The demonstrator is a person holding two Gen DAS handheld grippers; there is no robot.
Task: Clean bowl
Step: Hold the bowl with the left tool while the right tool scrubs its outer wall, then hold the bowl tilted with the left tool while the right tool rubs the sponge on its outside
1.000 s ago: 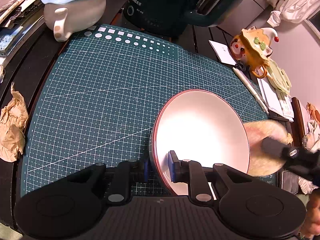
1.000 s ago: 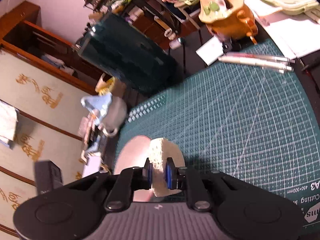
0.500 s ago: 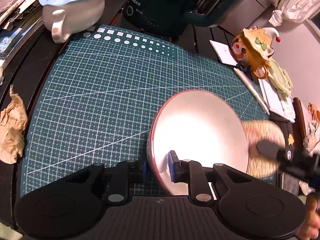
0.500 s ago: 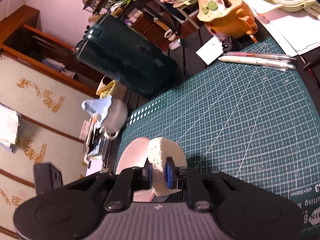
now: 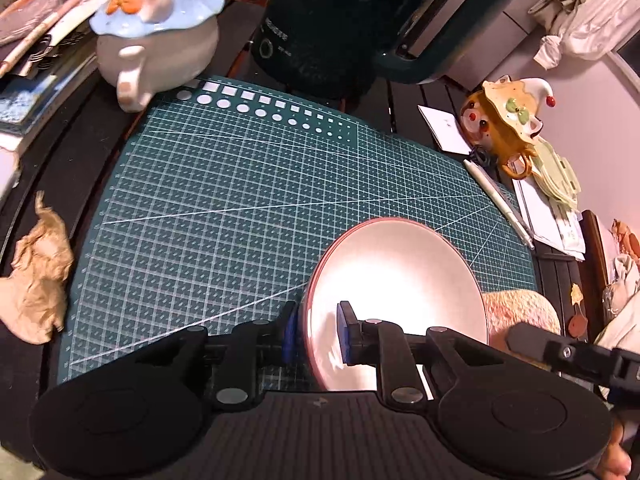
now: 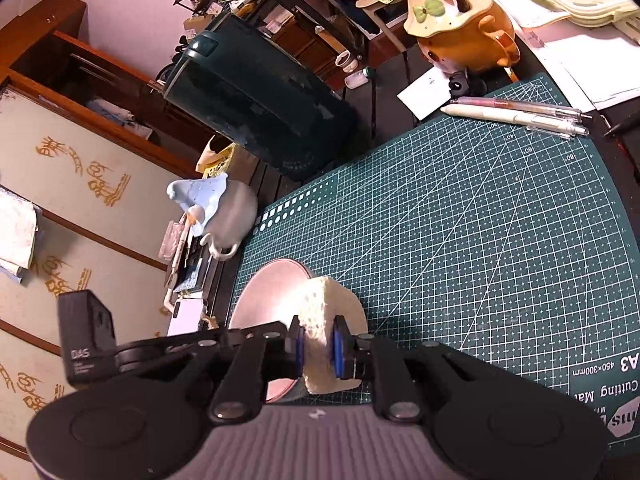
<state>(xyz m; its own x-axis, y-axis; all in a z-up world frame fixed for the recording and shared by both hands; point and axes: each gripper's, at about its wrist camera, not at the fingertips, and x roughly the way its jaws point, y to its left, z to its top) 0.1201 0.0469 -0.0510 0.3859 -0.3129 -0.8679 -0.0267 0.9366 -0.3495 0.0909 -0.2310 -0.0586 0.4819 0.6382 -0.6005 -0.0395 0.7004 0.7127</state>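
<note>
Sponge (image 6: 328, 332) has slid rightward off bowl (image 5: 396, 292) rim toward open mat (image 5: 224, 200).

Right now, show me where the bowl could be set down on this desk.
The green cutting mat is bare across its middle, between the white teapot, the dark kettle and the pens. It is crowded off the mat: crumpled paper on one side, the orange teapot and papers on the other.
</note>
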